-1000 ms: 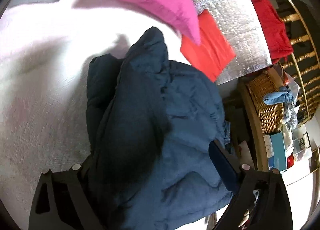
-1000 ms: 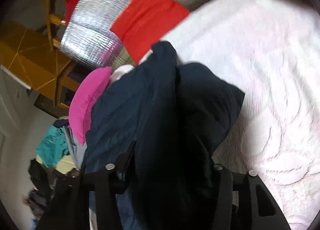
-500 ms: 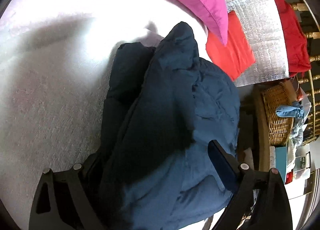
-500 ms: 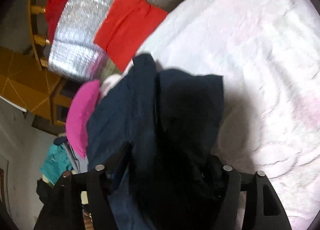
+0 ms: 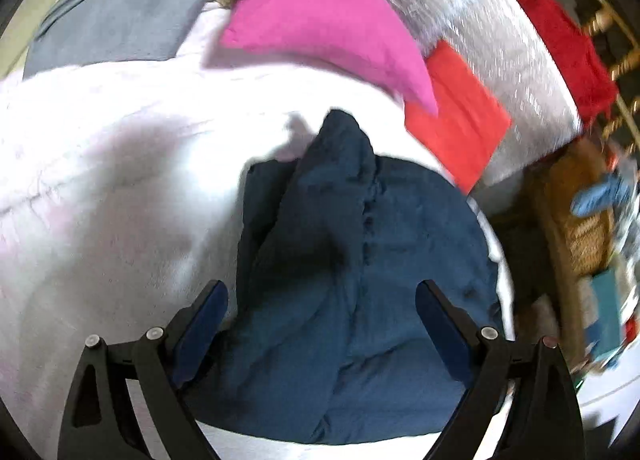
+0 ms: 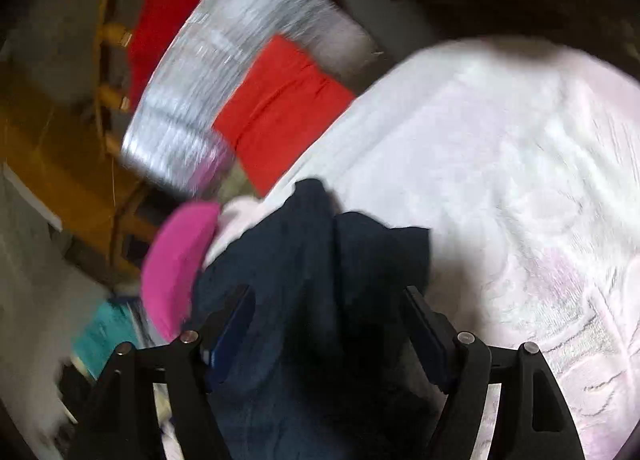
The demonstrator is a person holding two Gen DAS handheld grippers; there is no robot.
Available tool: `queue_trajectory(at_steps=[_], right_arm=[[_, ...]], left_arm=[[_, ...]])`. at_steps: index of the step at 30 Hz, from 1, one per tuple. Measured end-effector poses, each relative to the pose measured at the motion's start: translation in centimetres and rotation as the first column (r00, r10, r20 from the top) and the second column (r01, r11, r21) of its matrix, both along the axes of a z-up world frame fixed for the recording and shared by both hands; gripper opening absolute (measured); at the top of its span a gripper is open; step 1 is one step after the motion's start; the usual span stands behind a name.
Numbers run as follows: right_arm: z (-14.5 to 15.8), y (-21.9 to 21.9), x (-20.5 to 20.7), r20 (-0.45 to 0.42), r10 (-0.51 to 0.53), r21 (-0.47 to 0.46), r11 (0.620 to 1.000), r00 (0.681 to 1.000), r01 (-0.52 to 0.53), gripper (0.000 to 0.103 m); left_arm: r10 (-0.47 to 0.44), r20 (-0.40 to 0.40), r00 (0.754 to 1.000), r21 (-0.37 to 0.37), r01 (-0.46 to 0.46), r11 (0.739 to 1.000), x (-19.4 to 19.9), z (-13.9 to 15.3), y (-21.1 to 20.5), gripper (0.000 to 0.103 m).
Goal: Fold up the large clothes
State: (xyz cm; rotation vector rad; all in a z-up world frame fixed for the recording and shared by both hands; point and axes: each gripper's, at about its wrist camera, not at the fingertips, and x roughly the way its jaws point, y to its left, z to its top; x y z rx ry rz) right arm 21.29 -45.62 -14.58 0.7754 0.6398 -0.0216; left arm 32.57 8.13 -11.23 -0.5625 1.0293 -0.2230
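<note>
A dark blue padded jacket lies bunched in a folded heap on the white bedspread. My left gripper hovers over its near end, open, both blue pads clear of the cloth. In the right wrist view the same jacket looks almost black. My right gripper straddles it with the jacket's bulk between the fingers; its jaws are closing, but the pads do not visibly press on the fabric. The view is blurred by motion.
A pink pillow and a folded red cloth lie beyond the jacket, against a silver foil mat. A grey sheet sits at the far left. A wicker basket and clutter stand off the bed's right side.
Both grippers have let go of the jacket and drawn back and up from it. The left finger, earlier buried in the fabric, now shows free. The jacket stays on the bed.
</note>
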Motion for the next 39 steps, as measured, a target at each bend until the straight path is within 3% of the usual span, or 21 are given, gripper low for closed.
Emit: queue_trajectory(at_steps=[3,4,8,14,18,21,24,32,39], right_arm=[[-1.7,1.8,1.2,-0.135,0.026,-0.062,0.997,0.990,-0.035,0.052],[-2.6,1.9,1.4,-0.181,0.019,-0.061,0.998,0.983,-0.030,0.051],[-2.1,1.4,-0.7,-0.164,-0.005,-0.019,1.000,0.986,0.002,0.051],[0.7,2.4,-5.1,-0.061,0.000,-0.041,0.999,0.998,-0.003,0.051],[0.3,1.0,-5.7,-0.080,-0.010,0.037,0.999,0.997,0.013,0.065],[-1.4,-0.3,-5.5,-0.116,0.016,0.152,0.988,0.993,0.002,0.066],[-2.7,-1.3,-6.3,-0.142,0.012,0.230,0.973,0.990,0.022,0.066],[-4.1,-1.0,-8.2,-0.108,0.022,0.378,0.926,0.994,0.020,0.072],[-5.4,0.8,-7.5,-0.127,0.031,0.422,0.906,0.991,0.026,0.075]], left_arm=[[-0.032,-0.137,0.990,0.087,0.045,0.995,0.5,-2.9,-1.3,0.095],[-0.035,-0.175,0.984,0.118,0.056,0.991,0.6,-3.9,-1.6,0.095],[-0.022,-0.128,0.992,0.170,0.043,0.985,-0.5,-2.6,-1.8,0.095],[0.013,-0.026,1.000,0.141,-0.009,0.990,-3.5,-0.5,-1.2,0.095],[0.055,-0.020,0.998,0.052,-0.054,0.997,-5.2,-0.1,0.7,0.095],[0.091,-0.032,0.995,-0.065,-0.093,0.994,-6.7,0.0,2.9,0.095],[0.166,-0.065,0.984,-0.144,-0.174,0.974,-7.6,-0.8,4.1,0.095],[0.084,-0.144,0.986,-0.203,-0.112,0.973,-9.4,-2.5,1.8,0.095],[0.073,-0.216,0.974,-0.303,-0.138,0.943,-9.8,-4.7,0.5,0.095]])
